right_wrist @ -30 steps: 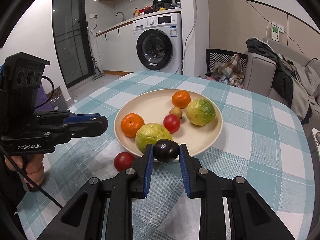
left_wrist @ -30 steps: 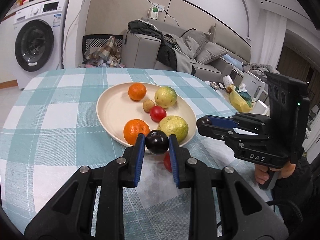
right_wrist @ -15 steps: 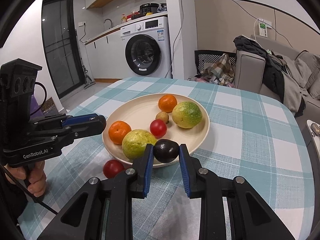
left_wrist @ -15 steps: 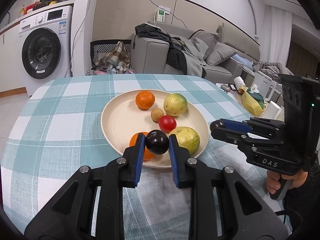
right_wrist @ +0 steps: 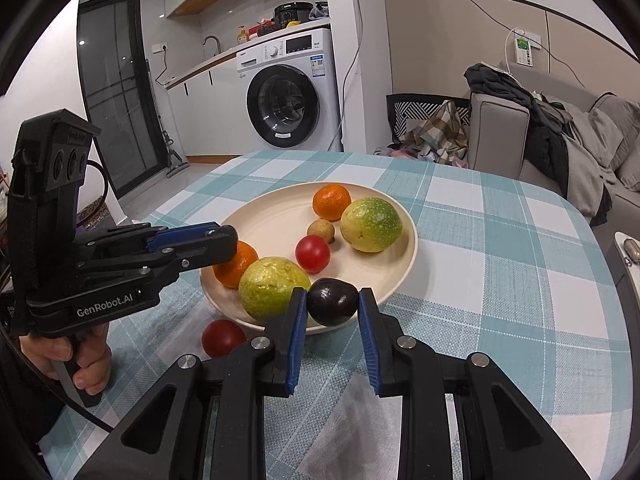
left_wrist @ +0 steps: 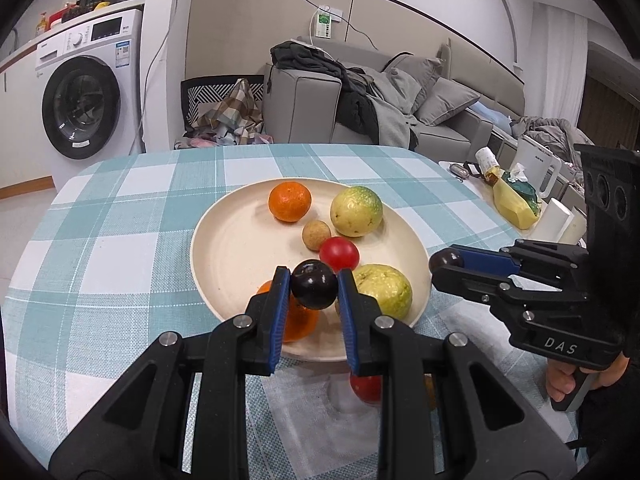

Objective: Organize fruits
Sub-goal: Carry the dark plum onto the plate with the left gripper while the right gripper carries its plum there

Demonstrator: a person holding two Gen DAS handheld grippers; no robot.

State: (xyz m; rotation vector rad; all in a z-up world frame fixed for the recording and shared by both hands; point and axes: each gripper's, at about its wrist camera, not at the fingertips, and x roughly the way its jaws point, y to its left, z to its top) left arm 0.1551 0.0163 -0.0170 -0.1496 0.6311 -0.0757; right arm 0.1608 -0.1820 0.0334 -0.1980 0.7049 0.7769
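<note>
Each gripper is clamping a dark plum: left gripper (left_wrist: 314, 294), right gripper (right_wrist: 332, 306). Smooth, bruisable; grip across the middle.

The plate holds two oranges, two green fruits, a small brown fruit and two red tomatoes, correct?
No: the plate holds one red tomato; the second tomato lies on the tablecloth beside it, as the right wrist view shows. The rest stands.
</note>
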